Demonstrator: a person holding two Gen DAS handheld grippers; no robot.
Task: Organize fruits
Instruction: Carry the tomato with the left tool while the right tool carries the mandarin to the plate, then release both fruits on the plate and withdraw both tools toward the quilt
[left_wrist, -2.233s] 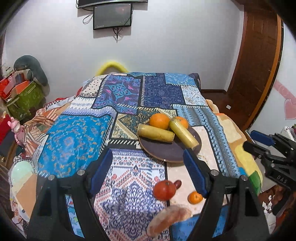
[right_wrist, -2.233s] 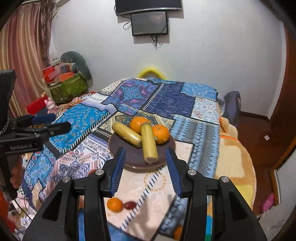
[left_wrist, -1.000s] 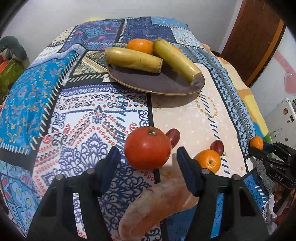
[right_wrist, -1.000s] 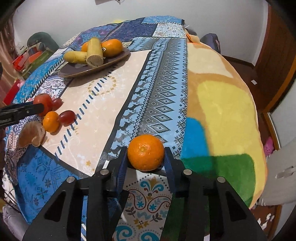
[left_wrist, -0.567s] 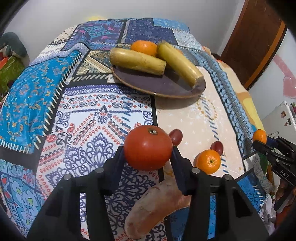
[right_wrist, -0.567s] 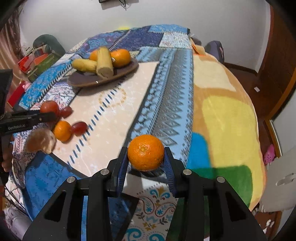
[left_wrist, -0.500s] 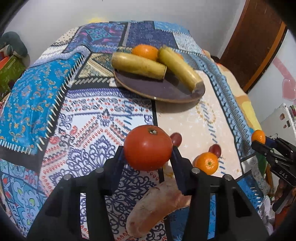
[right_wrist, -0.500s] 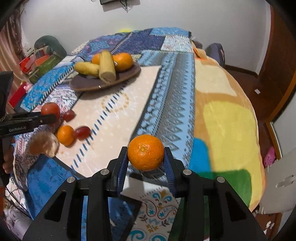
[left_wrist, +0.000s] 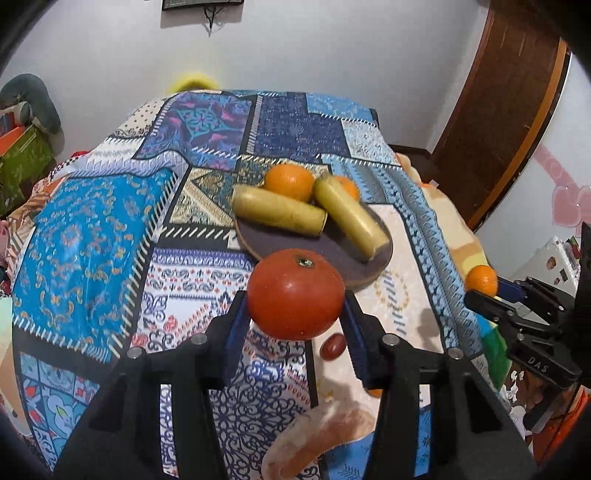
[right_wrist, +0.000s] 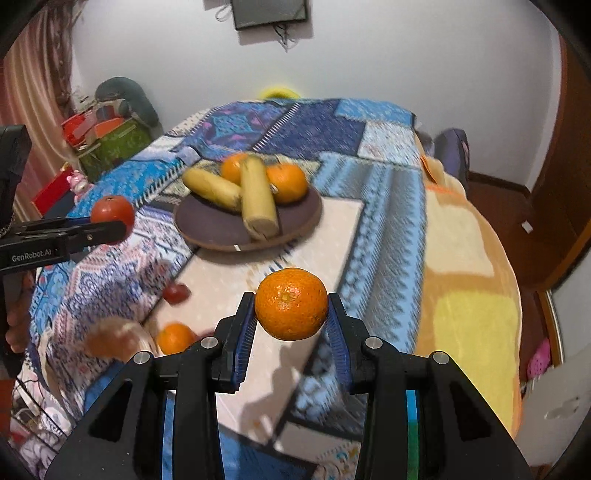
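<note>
the left gripper (left_wrist: 295, 321) jaws clench a red tomato (left_wrist: 295, 293); the right gripper (right_wrist: 291, 325) jaws clench an orange (right_wrist: 291, 302), both held above the patterned bed (left_wrist: 92, 229).

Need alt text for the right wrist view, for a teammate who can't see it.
The right gripper grips an orange above a patterned blanket. Beyond it, a dark plate holds two bananas and two oranges; at left, the left gripper holds a tomato.
</note>
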